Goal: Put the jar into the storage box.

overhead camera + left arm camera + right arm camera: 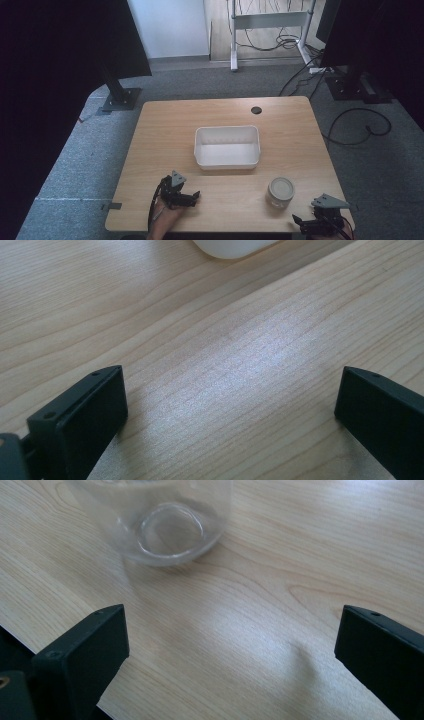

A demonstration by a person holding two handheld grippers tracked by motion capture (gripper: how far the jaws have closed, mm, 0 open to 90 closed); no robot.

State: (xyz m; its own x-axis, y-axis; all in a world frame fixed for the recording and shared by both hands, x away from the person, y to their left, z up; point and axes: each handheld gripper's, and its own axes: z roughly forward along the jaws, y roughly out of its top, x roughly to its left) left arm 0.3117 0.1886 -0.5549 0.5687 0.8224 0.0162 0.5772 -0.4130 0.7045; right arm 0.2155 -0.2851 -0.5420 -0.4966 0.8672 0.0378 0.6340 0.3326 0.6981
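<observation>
The wooden table (150, 130) is carrying a white bin (227, 146) at its middle. A clear glass jar (280, 192) is standing nearer me, right of centre. I am holding my left gripper (194, 196) and right gripper (300, 223) with jaws wide apart, gripping nothing.

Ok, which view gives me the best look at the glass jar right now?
The high view: the whole jar stands upright with its lid on, near the table's front right, beside the right gripper. The right gripper view catches its clear base, blurred. The left gripper view gives table and tub corner.
</observation>
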